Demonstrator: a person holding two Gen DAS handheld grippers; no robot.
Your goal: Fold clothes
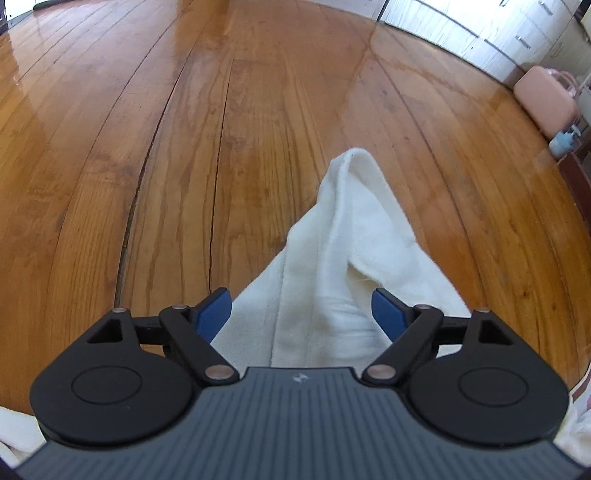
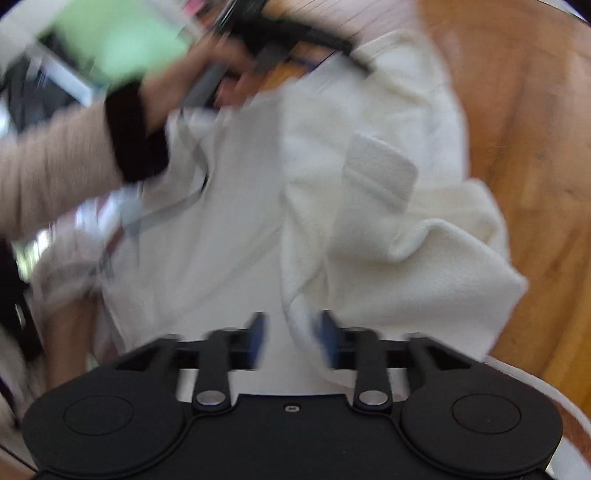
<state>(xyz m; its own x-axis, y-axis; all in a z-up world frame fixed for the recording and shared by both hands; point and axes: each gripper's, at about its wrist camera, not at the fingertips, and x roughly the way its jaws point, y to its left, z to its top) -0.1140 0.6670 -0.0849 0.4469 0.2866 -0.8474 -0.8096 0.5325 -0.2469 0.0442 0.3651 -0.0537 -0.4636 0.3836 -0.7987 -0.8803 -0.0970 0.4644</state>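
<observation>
A cream-white fleece garment (image 1: 354,236) lies on the glossy wooden surface (image 1: 184,147). In the left wrist view a folded part of it runs forward to a rounded tip. My left gripper (image 1: 301,314) is open wide, its blue pads (image 1: 212,314) standing either side of the cloth. The right wrist view is motion-blurred. There the garment (image 2: 369,221) is spread out with a ribbed cuff on top, and my right gripper (image 2: 293,339) hangs over its near edge. Its jaws are apart, with a fold of cloth in the gap. The left gripper (image 2: 273,40) shows at the top, held by a hand (image 2: 199,70).
A pink case (image 1: 545,98) and a small blue bottle (image 1: 563,140) sit at the surface's right edge, with white cabinets (image 1: 480,26) behind. A beige sleeve with a black cuff (image 2: 133,133) crosses the upper left. Bare wood (image 2: 535,129) lies to the garment's right.
</observation>
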